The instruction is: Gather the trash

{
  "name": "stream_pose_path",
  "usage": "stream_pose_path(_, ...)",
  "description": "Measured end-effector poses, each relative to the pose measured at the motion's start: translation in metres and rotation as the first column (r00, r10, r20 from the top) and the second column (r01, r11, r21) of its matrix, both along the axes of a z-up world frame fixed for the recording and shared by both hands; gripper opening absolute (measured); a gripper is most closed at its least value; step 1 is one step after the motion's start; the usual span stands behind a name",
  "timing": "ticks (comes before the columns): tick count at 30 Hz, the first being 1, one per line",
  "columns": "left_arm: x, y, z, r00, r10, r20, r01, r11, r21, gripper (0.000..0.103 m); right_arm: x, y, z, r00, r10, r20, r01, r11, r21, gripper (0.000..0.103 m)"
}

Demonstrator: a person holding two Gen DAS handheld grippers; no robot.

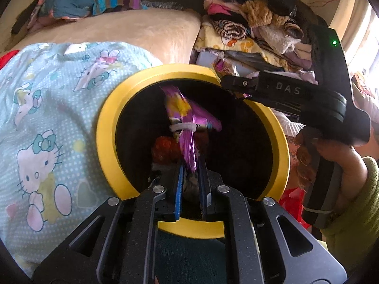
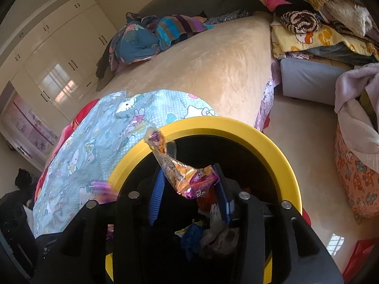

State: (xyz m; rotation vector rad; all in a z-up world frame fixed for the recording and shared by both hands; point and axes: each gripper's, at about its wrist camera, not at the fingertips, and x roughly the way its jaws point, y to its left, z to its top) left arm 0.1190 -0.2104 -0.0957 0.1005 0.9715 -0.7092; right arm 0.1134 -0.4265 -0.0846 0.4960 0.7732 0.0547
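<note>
A black bin with a yellow rim (image 1: 106,127) stands beside the bed; it also shows in the right wrist view (image 2: 272,142). My left gripper (image 1: 190,165) is shut on a purple and yellow wrapper (image 1: 187,116) and holds it over the bin's mouth. My right gripper (image 2: 189,177) is open over the bin, with an orange and purple wrapper (image 2: 184,175) hanging between its fingers, touching the right one. In the left wrist view the right gripper (image 1: 233,86) reaches over the rim from the right. Red and other trash (image 1: 165,149) lies inside the bin.
A bed with a beige cover (image 2: 213,71) and a Hello Kitty blanket (image 1: 47,118) lies left of the bin. Piled clothes (image 1: 255,23) stand behind it. A patterned basket (image 2: 355,177) sits on the floor at right. White wardrobes (image 2: 59,59) line the far wall.
</note>
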Motion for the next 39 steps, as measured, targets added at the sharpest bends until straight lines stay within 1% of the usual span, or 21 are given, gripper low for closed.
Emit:
stream_pose_path(2, 0.002, -0.001, -0.002, 1.0, 0.0, -0.006, 0.0, 1.0, 0.008, 0.01, 0.0, -0.002, -0.001, 1.0, -0.007, -0.003, 0.007, 1.0, 0.005, 0.045)
stream_pose_path(3, 0.002, -0.001, -0.002, 1.0, 0.003, -0.01, -0.003, 1.0, 0.008, 0.017, 0.0, -0.003, -0.002, 1.0, -0.01, -0.004, 0.01, 1.0, 0.008, 0.045)
stream_pose_path(7, 0.003, 0.001, -0.001, 1.0, 0.016, -0.009, -0.016, 1.0, 0.007, 0.035, 0.0, -0.005, -0.002, 1.0, -0.02, -0.007, 0.021, 1.0, 0.013, 0.048)
stream_pose_path(8, 0.003, 0.002, -0.001, 1.0, 0.021, -0.004, -0.021, 1.0, 0.009, 0.037, -0.001, -0.005, -0.002, 1.0, -0.023, -0.007, 0.023, 1.0, 0.013, 0.049)
stream_pose_path(9, 0.004, 0.003, 0.0, 1.0, 0.024, -0.001, -0.024, 1.0, 0.009, 0.041, -0.001, -0.005, -0.002, 1.0, -0.026, -0.008, 0.026, 1.0, 0.013, 0.051)
stream_pose_path(11, 0.003, 0.005, 0.003, 1.0, 0.03, 0.007, -0.03, 1.0, 0.005, 0.043, -0.001, -0.006, -0.001, 1.0, -0.029, -0.007, 0.029, 0.999, 0.013, 0.054)
stream_pose_path(13, 0.002, 0.007, 0.006, 0.999, 0.036, 0.016, -0.036, 0.999, 0.004, 0.052, -0.002, -0.006, 0.0, 1.0, -0.031, -0.007, 0.031, 0.999, 0.012, 0.057)
stream_pose_path(14, 0.002, 0.008, 0.007, 0.999, 0.038, 0.02, -0.038, 0.999, 0.004, 0.053, -0.002, -0.006, 0.001, 0.999, -0.032, -0.006, 0.032, 0.999, 0.011, 0.058)
stream_pose_path(15, 0.001, 0.009, 0.008, 0.999, 0.04, 0.023, -0.04, 0.999, 0.003, 0.056, -0.003, -0.005, 0.002, 0.999, -0.033, -0.006, 0.033, 0.999, 0.012, 0.062)
stream_pose_path(16, 0.0, 0.009, 0.009, 0.999, 0.042, 0.027, -0.042, 0.999, 0.003, 0.061, -0.002, -0.005, 0.003, 0.999, -0.034, -0.005, 0.034, 0.999, 0.012, 0.065)
stream_pose_path(17, 0.0, 0.01, 0.01, 0.999, 0.045, 0.031, -0.045, 0.999, 0.003, 0.064, -0.003, -0.004, 0.004, 0.999, -0.033, -0.003, 0.033, 0.999, 0.012, 0.067)
stream_pose_path(19, -0.001, 0.013, 0.013, 0.998, 0.056, 0.041, -0.056, 0.998, 0.001, 0.074, -0.003, -0.001, 0.007, 1.0, -0.026, -0.001, 0.026, 1.0, 0.005, 0.07)
stream_pose_path(22, -0.001, 0.019, 0.017, 0.996, 0.074, 0.05, -0.074, 0.997, -0.003, 0.081, -0.004, 0.001, 0.012, 1.0, -0.023, 0.005, 0.023, 1.0, -0.004, 0.075)
stream_pose_path(24, 0.0, 0.024, 0.021, 0.995, 0.088, 0.051, -0.087, 0.996, -0.012, 0.088, -0.004, 0.004, 0.016, 1.0, -0.021, 0.009, 0.021, 1.0, -0.012, 0.078)
stream_pose_path(27, 0.001, 0.033, 0.027, 0.991, 0.119, 0.056, -0.118, 0.993, -0.021, 0.092, -0.006, 0.01, 0.024, 1.0, -0.017, 0.022, 0.017, 1.0, -0.022, 0.084)
stream_pose_path(31, 0.002, 0.053, 0.04, 0.979, 0.187, 0.077, -0.185, 0.982, -0.039, 0.092, -0.007, 0.023, 0.036, 0.999, 0.013, 0.046, -0.011, 0.999, -0.043, 0.09)
stream_pose_path(34, 0.003, 0.071, 0.05, 0.963, 0.249, 0.1, -0.246, 0.968, -0.041, 0.092, -0.008, 0.036, 0.046, 0.997, 0.039, 0.068, -0.035, 0.998, -0.059, 0.097)
stream_pose_path(39, 0.002, 0.102, 0.062, 0.929, 0.344, 0.138, -0.34, 0.939, -0.055, 0.092, -0.009, 0.059, 0.056, 0.993, 0.084, 0.088, -0.079, 0.995, -0.067, 0.097)
